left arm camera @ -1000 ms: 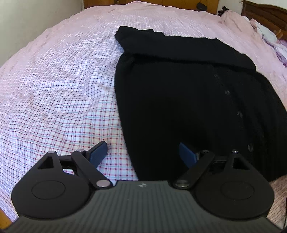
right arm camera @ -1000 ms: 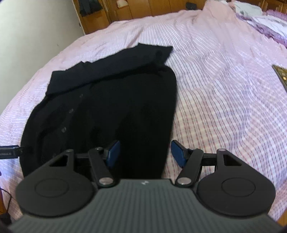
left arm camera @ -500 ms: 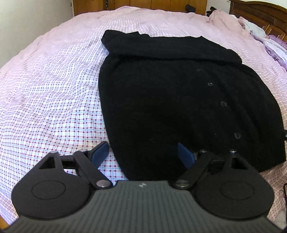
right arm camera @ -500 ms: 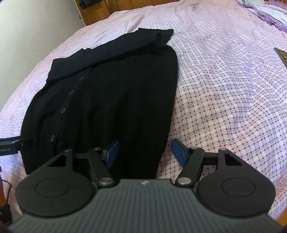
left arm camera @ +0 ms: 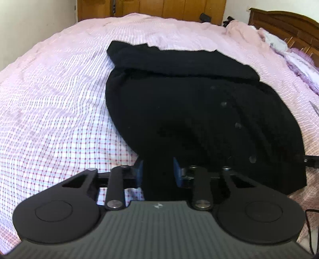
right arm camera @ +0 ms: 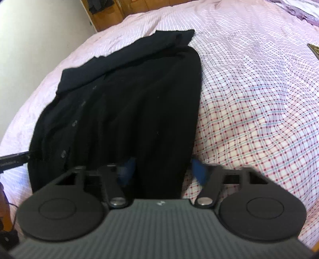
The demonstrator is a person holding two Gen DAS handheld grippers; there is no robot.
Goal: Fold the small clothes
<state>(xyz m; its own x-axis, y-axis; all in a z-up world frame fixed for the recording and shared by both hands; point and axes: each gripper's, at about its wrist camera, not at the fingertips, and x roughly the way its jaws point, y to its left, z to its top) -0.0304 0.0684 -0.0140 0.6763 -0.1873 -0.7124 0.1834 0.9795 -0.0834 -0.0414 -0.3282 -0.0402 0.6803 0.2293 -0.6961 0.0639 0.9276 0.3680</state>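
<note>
A black buttoned cardigan [left arm camera: 191, 111] lies flat on the pink checked bedsheet [left arm camera: 59, 103], its sleeves folded across the far end. My left gripper [left arm camera: 157, 171] has its blue pads narrowed onto the cardigan's near left hem corner, with black fabric between them. In the right wrist view the cardigan [right arm camera: 129, 99] fills the centre. My right gripper [right arm camera: 163, 169] straddles the near right hem corner with its blue pads still apart, blurred by motion.
A wooden headboard [left arm camera: 289, 24] and purple bedding [left arm camera: 299, 63] are at the right. Wooden wardrobe doors [left arm camera: 159, 8] stand behind the bed. The other gripper's tip [right arm camera: 14, 159] shows at the left edge. A dark object [right arm camera: 314, 49] lies at the right edge.
Both grippers have moved forward onto the cardigan's near hem. The left gripper's fingers have closed from wide open onto the fabric. The right gripper's fingers have narrowed slightly.
</note>
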